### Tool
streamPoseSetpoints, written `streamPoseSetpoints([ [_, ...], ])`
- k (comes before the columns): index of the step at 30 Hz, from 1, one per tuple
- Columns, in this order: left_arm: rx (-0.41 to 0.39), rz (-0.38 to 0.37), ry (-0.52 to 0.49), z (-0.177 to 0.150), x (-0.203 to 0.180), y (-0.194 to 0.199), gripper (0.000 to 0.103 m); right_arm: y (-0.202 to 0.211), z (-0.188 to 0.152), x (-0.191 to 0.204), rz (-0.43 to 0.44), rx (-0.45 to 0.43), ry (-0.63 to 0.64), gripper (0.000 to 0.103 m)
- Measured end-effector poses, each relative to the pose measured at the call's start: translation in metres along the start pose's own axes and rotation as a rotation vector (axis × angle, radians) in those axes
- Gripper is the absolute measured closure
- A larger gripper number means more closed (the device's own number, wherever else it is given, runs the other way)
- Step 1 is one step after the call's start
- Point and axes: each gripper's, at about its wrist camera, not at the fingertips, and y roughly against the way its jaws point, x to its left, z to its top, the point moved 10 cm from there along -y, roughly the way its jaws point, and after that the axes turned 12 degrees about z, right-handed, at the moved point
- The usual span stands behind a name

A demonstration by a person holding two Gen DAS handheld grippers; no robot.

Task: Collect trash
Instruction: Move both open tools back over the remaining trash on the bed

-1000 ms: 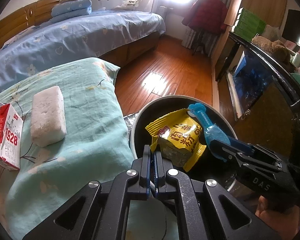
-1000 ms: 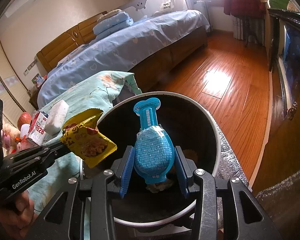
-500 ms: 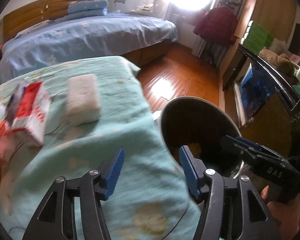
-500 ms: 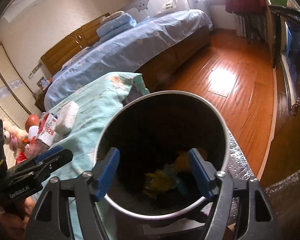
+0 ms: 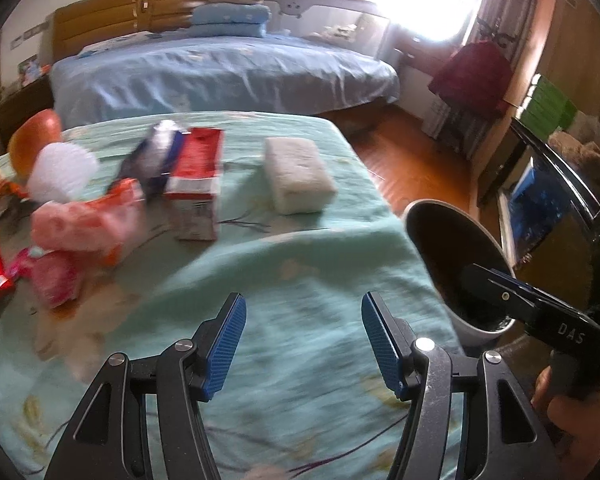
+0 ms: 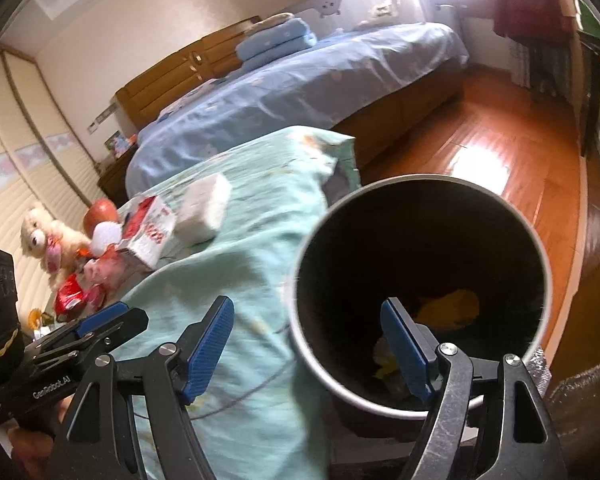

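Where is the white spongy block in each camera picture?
Left wrist view: the white block lies on the teal cloth, upper middle, right of the red carton.
Right wrist view: the white block sits left of centre on the same cloth, again next to the red carton.
Shared landmark: the dark round bin, at the right in the left view, big and central in the right view.

A blue-sheeted bed (image 5: 220, 76), a plush toy (image 6: 44, 236) and a red coat (image 5: 476, 76).
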Motion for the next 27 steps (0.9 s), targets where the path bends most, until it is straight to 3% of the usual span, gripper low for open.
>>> streamPoseSetpoints([
  [27, -0.003, 0.114, 0.117, -0.017, 0.095, 0.025, 0.043, -0.055, -0.001, 0.080, 0.075, 0.073, 0.112, 0.026],
])
